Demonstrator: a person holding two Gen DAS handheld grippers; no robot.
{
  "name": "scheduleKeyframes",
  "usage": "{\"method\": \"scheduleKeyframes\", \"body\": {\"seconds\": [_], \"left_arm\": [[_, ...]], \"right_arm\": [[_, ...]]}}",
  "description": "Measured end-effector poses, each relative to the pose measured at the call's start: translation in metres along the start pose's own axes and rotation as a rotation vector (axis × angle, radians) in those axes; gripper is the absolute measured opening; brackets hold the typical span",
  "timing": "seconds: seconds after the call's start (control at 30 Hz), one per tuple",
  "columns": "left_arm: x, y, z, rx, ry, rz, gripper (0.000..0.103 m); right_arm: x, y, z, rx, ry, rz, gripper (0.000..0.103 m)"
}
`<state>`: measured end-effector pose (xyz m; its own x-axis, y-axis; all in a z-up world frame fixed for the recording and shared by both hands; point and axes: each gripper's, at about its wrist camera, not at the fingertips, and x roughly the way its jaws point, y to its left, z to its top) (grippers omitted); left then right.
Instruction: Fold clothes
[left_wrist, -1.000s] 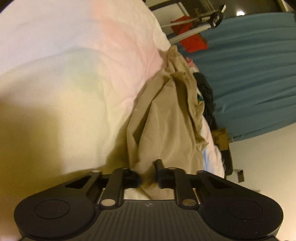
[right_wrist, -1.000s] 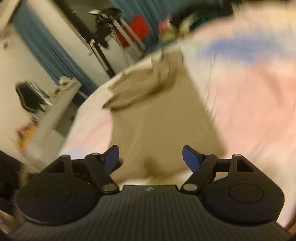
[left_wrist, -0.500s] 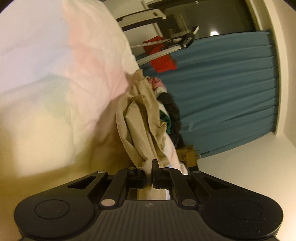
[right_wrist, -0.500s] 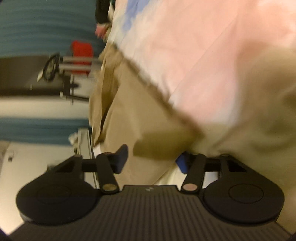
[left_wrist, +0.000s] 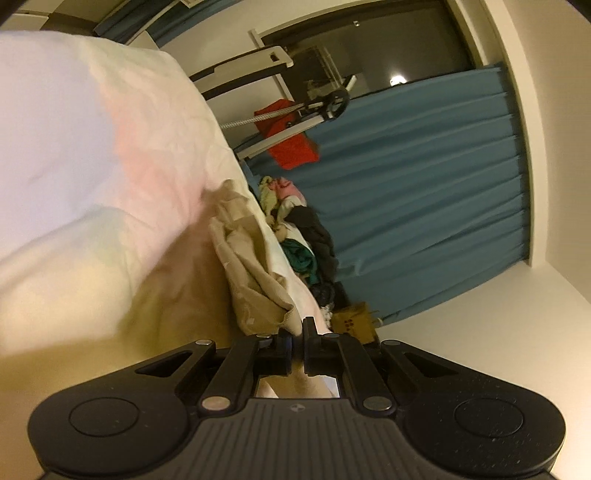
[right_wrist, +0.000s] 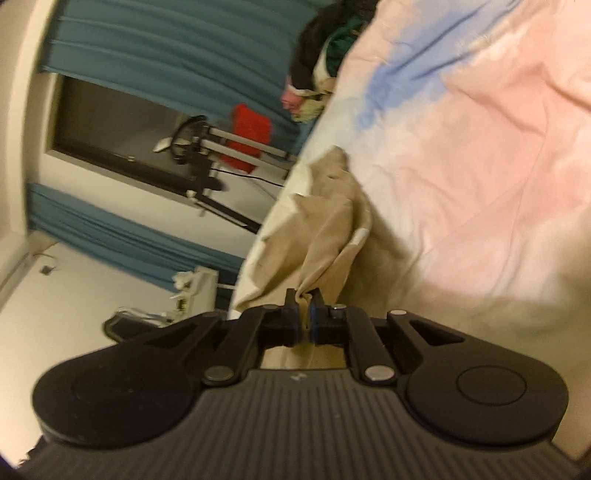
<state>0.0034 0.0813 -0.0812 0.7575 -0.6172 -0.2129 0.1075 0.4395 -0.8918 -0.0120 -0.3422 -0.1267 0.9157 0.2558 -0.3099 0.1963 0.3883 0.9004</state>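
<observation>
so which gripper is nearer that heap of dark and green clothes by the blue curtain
Left, though only as a judgement. The left gripper, shut on the beige garment, has the heap just ahead. From the right gripper, also pinching it, the heap looks farther off.

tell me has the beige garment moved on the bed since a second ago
Yes. The beige garment lay spread over the pastel bedsheet; now it is bunched and pulled up off it, toward the teal curtain side.

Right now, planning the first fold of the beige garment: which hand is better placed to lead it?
Neither clearly. The left gripper and the right gripper each pinch the beige garment; both should move together.
</observation>
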Motion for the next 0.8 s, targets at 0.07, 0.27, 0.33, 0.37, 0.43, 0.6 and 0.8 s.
{"method": "scheduleKeyframes", "body": {"seconds": [0.07,0.27,0.33,0.37,0.43,0.6,0.8], "left_arm": [[-0.024,-0.014,-0.006,0.002,0.005,-0.009,0.005],[-0.091,-0.044,-0.036,-0.055,0.026,-0.016,0.005],[-0.110,-0.049,-0.048,-0.079,0.024,-0.023,0.005],[-0.120,-0.051,-0.055,-0.093,0.014,-0.026,0.005],[-0.133,-0.052,-0.067,-0.107,0.006,-0.028,0.005],[-0.131,-0.055,-0.065,-0.098,0.005,0.006,0.005],[-0.040,-0.068,-0.003,-0.059,0.057,0.147,0.006]], "right_arm": [[-0.022,0.009,-0.002,-0.028,0.007,0.013,0.009],[-0.090,0.031,-0.019,-0.086,0.005,0.077,0.009],[-0.109,0.036,-0.024,-0.099,-0.006,0.091,0.009],[-0.118,0.037,-0.028,-0.103,-0.014,0.094,0.009],[-0.134,0.036,-0.034,-0.089,-0.029,0.092,0.009],[-0.135,0.022,-0.034,-0.009,-0.032,0.062,0.009],[-0.066,0.033,-0.003,0.060,-0.032,-0.003,0.009]]}}
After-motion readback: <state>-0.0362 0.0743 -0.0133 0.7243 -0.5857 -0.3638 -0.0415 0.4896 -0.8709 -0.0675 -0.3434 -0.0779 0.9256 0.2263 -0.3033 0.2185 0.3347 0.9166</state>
